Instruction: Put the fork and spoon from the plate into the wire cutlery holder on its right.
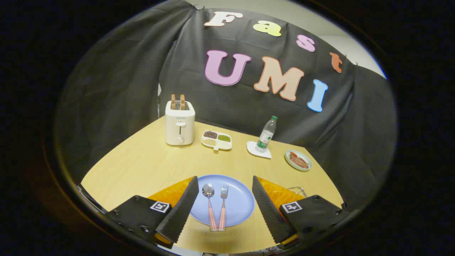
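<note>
Gripper point(225, 199) fingers spread wide apart, gripping nothing, poised above the near edge of the pale wooden table point(142, 167). Between them lies a round blue plate point(241, 204) carrying a metal spoon point(209, 202) and metal fork point(223, 204), both with red-checked handles, side by side, spoon on the left. Thin wire cutlery holder point(296, 190) just right of the plate, mostly hidden behind the right finger. Far side: white toaster point(180, 124), clear plastic bottle point(267, 134).

One spoon point(208, 192), one fork point(224, 192), one plate point(241, 202), one toaster point(180, 122), one bottle point(266, 135), two small dishes, gripper point(225, 204) fingers spread apart.
</note>
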Demonstrator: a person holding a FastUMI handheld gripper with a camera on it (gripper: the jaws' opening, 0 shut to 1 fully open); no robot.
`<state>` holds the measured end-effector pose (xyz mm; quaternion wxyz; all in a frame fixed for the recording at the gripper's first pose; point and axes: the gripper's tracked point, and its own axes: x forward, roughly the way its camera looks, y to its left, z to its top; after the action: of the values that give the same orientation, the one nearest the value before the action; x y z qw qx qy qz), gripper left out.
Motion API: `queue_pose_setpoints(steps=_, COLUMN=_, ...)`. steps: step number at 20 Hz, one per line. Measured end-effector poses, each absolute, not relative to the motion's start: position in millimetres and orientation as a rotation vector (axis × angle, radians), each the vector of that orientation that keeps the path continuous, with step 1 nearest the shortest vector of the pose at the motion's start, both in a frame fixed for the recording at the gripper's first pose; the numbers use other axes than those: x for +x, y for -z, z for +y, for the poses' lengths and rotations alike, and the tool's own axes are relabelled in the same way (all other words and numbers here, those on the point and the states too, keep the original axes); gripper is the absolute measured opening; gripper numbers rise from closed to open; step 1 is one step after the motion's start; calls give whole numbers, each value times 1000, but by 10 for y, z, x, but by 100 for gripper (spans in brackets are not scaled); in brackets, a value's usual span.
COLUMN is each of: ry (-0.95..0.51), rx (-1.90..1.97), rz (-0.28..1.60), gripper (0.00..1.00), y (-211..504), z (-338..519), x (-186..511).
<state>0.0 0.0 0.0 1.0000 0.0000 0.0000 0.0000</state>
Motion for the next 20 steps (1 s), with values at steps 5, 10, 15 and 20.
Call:
queue_pose_setpoints(steps=5, ry=-45, rx=4, rz=35, gripper=98, y=149, z=-200, x=128)
queue_pose_setpoints(steps=10, ry=-86, rx=14, rz=39, gripper=98, y=226, z=-302, x=173)
queue_pose_setpoints(steps=15, ry=-111, rx=3, rz=68, gripper=98, y=309, z=-257, x=158)
queue_pose_setpoints(steps=20, ry=-79, rx=68, rz=180, gripper=98, y=450, z=-158, x=203)
